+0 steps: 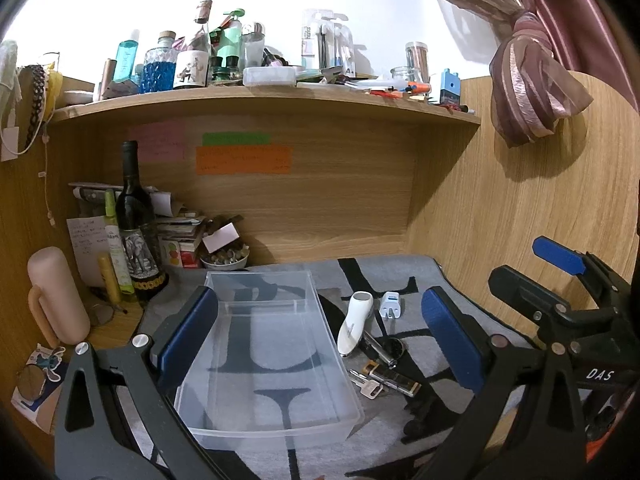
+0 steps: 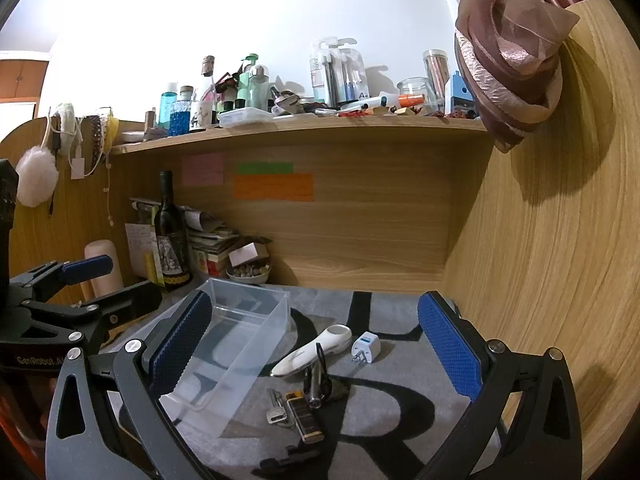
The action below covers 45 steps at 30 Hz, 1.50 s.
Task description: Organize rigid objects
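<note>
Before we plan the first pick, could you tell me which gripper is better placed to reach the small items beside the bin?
Probably the right gripper: open, the key and lighter lie between its fingers. The left gripper, also open, frames the empty clear bin.

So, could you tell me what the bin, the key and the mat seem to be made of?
Bin: likely clear, glossy plastic; the mat's lettering shows through its walls.
Key: probably metal, silvery with a dull shine.
Mat: looks like soft, matte grey fabric with black lettering; its exact fibre is unclear.
</note>
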Tool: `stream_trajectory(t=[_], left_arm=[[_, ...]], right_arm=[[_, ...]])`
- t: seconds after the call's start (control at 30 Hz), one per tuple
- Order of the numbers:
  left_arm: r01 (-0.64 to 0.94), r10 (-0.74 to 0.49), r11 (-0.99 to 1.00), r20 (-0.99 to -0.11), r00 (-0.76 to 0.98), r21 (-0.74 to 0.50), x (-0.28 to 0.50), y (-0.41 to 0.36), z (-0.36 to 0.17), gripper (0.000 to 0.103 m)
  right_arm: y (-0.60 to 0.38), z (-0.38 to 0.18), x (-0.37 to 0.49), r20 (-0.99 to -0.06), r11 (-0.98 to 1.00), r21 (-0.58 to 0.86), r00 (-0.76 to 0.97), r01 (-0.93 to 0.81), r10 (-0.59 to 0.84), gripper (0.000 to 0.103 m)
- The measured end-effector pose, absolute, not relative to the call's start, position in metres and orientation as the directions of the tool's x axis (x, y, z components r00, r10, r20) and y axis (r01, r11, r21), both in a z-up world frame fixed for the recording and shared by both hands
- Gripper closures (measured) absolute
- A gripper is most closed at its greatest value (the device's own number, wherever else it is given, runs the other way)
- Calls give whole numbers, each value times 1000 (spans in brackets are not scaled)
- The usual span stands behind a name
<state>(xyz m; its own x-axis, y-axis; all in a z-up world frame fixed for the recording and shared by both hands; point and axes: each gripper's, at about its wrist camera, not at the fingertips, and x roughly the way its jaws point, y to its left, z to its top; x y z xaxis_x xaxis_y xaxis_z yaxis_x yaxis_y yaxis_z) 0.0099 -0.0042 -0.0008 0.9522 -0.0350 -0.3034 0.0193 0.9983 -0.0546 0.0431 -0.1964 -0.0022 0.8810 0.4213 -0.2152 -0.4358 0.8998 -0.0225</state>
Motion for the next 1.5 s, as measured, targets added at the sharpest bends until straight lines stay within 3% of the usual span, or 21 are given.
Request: stream_trajectory(t=[1.5], left_arm=[[24,-37,999,-300,953,-47,13,-8,-1,0]], right_arm=[[-198,-2,44,-217,900,-29,881,-436,420,0]])
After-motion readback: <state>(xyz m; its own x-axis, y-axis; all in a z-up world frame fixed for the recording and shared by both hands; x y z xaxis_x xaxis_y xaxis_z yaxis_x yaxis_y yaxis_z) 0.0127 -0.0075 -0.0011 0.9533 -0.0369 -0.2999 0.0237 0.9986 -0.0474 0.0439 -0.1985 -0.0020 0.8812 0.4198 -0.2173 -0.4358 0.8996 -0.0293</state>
